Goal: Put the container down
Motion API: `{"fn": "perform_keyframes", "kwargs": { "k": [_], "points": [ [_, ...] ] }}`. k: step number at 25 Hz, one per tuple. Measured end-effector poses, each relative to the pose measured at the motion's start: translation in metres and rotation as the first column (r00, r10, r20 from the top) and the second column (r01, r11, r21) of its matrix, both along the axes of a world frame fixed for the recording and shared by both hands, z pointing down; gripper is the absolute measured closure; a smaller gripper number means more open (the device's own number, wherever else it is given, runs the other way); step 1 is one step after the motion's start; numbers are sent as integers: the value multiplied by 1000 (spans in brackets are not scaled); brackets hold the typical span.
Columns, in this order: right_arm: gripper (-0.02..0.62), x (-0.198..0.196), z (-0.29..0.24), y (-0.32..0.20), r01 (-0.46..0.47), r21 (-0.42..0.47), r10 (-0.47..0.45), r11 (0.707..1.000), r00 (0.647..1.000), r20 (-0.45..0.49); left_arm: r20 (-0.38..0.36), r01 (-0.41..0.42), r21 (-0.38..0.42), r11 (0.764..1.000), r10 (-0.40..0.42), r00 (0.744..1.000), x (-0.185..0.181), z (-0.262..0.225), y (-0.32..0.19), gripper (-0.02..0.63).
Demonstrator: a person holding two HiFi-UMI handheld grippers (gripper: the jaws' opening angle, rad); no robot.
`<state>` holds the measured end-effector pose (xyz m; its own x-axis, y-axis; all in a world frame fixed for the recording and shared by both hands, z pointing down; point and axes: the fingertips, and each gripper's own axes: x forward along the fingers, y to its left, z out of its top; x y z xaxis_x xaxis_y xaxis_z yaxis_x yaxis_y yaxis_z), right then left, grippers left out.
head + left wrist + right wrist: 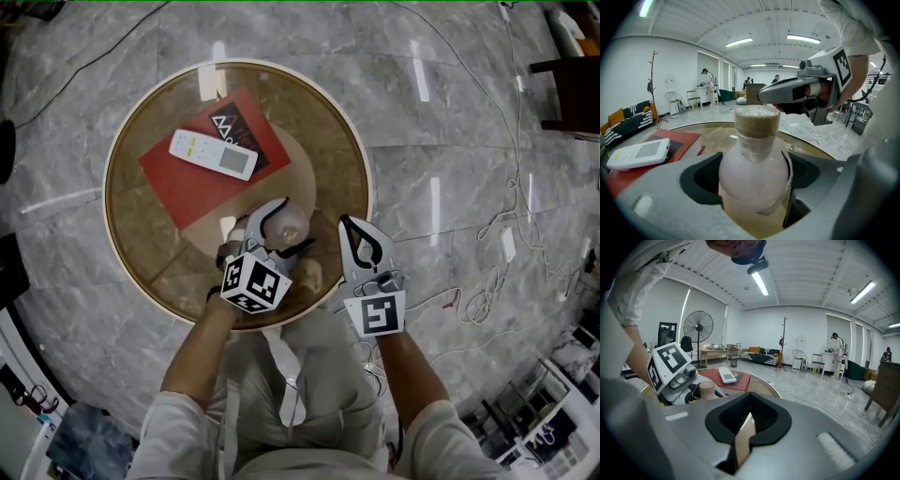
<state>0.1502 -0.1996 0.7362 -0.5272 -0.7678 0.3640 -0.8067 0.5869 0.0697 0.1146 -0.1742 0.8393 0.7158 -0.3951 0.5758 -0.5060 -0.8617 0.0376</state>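
My left tongs (283, 225) clamp the pink, brown-capped container (753, 159) over the worktop (150, 234); my right tongs (349, 227), just beside, are closed on nothing. Ahead, the white logo on the red book (187, 180) is unreadable.

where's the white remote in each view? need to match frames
Head view: remote upper left of centre, on the round table's far half.
Left gripper view: remote at far left, mid-height.
Right gripper view: remote left of centre, small.
Shared landmark: the red book it lies on, in all three.
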Motion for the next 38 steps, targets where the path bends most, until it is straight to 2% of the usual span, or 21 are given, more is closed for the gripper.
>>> {"fn": "perform_keyframes", "kwargs": {
  "k": [13,18,28,38],
  "points": [
    [589,-6,-6,14,-5,3,5,1000,1000,-10,-24,-35,31,999,36,999,0,-4,10,164],
    [589,-9,-16,23,-18,15,18,1000,1000,-16,-44,-3,37,999,5,999,-13,-12,16,163],
    [589,-30,-80,54,-31,44,33,999,999,-38,-110,65,43,997,-60,992,-62,-88,36,173],
    [589,-53,-145,80,-63,69,66,996,997,-43,-135,41,70,997,-32,990,-91,-164,54,199]
  ]
}}
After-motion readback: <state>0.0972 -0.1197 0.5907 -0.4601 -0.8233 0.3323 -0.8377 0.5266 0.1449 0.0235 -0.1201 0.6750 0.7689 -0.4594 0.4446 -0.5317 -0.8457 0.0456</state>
